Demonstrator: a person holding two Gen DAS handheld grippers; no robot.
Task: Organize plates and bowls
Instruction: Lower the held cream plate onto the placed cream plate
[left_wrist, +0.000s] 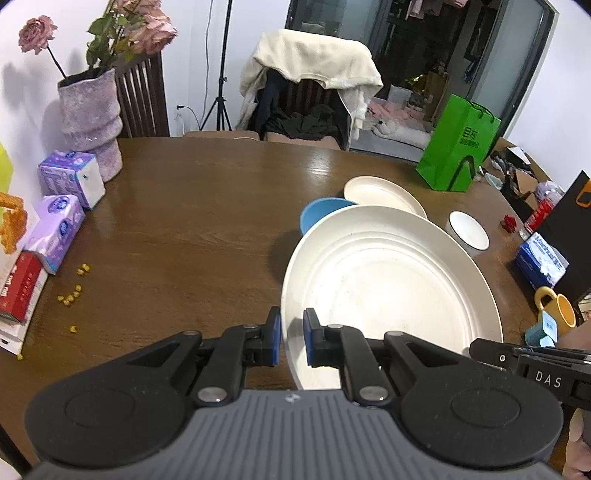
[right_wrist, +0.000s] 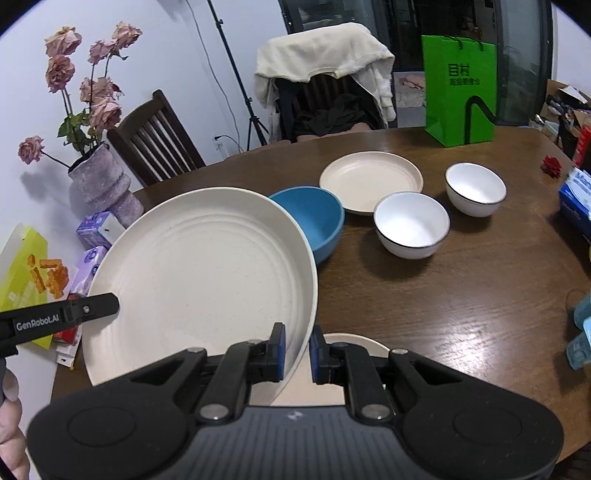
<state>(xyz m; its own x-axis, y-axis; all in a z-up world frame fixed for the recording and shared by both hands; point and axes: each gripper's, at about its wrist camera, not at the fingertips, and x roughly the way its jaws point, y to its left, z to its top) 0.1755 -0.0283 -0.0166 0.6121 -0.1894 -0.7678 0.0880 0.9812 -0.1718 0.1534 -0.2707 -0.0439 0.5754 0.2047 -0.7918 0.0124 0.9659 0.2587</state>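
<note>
Two grippers — left (left_wrist: 291, 338), right (right_wrist: 297, 349) — clamped one big plate (right_wrist: 199, 280) by opposite rims; best kept level, lowered onto the plate beneath (right_wrist: 354, 341).

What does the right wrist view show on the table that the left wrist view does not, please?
Only the right wrist view shows a second white bowl and another plate under the gripper. Only the left shows a yellow mug and scattered yellow bits. Both show the large plate, clamped at its rim by left gripper and right gripper, and the blue bowl.
</note>
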